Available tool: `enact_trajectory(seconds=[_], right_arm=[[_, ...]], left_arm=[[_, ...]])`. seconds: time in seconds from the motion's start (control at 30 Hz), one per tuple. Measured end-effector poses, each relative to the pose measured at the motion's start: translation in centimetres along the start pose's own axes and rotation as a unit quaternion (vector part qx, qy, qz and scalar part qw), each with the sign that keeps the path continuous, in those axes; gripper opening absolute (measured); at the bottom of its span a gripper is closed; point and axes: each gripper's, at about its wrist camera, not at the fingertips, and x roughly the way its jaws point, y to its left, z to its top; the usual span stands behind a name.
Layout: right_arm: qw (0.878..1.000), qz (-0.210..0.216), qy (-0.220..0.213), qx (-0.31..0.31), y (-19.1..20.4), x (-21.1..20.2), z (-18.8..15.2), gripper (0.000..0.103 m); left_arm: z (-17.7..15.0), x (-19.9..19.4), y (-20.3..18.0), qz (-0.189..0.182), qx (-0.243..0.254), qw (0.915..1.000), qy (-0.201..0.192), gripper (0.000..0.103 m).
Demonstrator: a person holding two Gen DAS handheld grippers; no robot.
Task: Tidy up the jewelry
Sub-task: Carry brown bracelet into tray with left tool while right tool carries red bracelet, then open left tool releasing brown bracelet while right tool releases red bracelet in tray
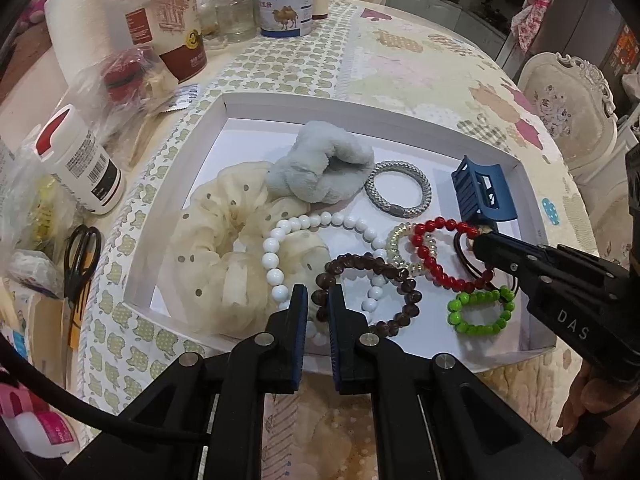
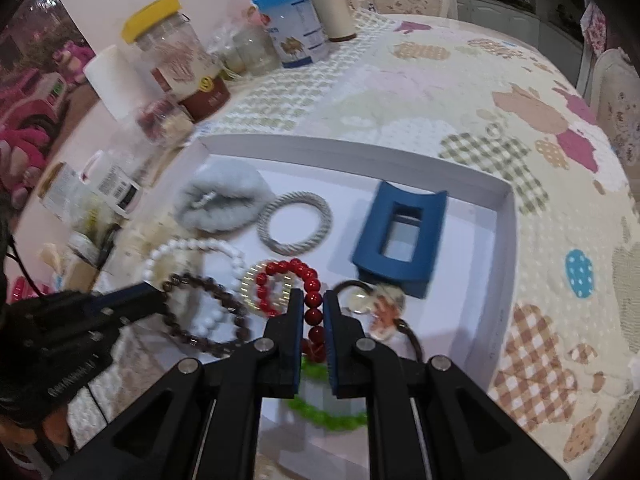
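A white tray point(image 1: 256, 109) holds the jewelry: a cream scrunchie point(image 1: 224, 248), a grey fluffy scrunchie point(image 1: 316, 164), a grey braided band point(image 1: 398, 189), a blue claw clip point(image 1: 482, 188), white point(image 1: 276, 256), brown point(image 1: 368, 292), red point(image 1: 436, 252) and green point(image 1: 480, 310) bead bracelets. My left gripper point(image 1: 318, 300) is nearly shut around the brown bracelet's near-left beads. My right gripper point(image 2: 312, 308) is shut on the red bracelet point(image 2: 312, 300); it also shows in the left wrist view point(image 1: 478, 240). A brown hair tie with a charm point(image 2: 384, 304) lies beside it.
Jars point(image 1: 168, 20), a blue-lidded tin point(image 1: 286, 0), a white bottle point(image 1: 80, 160), scissors point(image 1: 80, 260) and bags crowd the table's left and back. A patterned cloth point(image 1: 440, 72) covers the table. Chairs point(image 1: 568, 112) stand at the right.
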Motion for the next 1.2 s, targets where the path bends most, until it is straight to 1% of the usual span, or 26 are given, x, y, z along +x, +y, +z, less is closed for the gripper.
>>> enact_trajectory(seconds=[0.03,0.1,0.2,0.3,0.4,0.47,0.53,0.7,0.87,1.03,1.2], right_arm=[[1.0,-0.003,0.0,0.0,-0.1,0.0,-0.1,0.01],[1.0,-0.008,0.002,0.004,-0.4,0.1,-0.4,0.01],[1.0,-0.018,0.006,0.001,-0.5,0.3,-0.7,0.01],[0.999,-0.032,0.007,-0.004,-0.5,0.4,-1.0,0.01],[0.999,-0.036,0.006,0.002,-0.7,0.2,-1.3,0.011],[0.999,-0.044,0.007,0.006,-0.8,0.1,-1.4,0.02],[0.999,-0.045,0.003,0.012,-1.0,-0.3,-1.6,0.027],[0.999,-0.041,-0.012,0.021,-0.9,-1.9,-1.9,0.03],[0.999,-0.041,-0.026,0.02,-0.3,-3.6,-2.4,0.038],[0.998,-0.045,-0.038,0.014,0.5,-5.2,-2.7,0.041],[0.996,-0.053,-0.063,0.019,1.4,-7.0,-3.1,0.047]], left_arm=[[0.0,0.0,0.0,0.001,0.002,1.0,0.0,0.0],[0.0,0.1,-0.2,0.003,0.005,1.0,-0.001,0.006],[0.1,0.0,-0.4,0.011,0.009,0.9999,-0.005,0.011],[0.1,-0.2,-0.5,0.013,0.011,0.9998,-0.009,0.013],[0.1,-0.5,-0.5,0.014,0.012,0.9997,-0.015,0.014],[0.1,-0.8,-0.6,0.015,0.013,0.9996,-0.018,0.015],[0.1,-1.0,-0.7,0.014,0.013,0.9996,-0.02,0.015],[-0.1,-1.8,-0.9,0.02,0.017,0.9993,-0.029,0.015],[-0.2,-2.7,-1.1,0.026,0.022,0.9988,-0.036,0.015],[-0.5,-3.7,-1.5,0.033,0.028,0.9981,-0.045,0.015],[-0.7,-4.7,-1.8,0.038,0.035,0.9973,-0.052,0.015]])
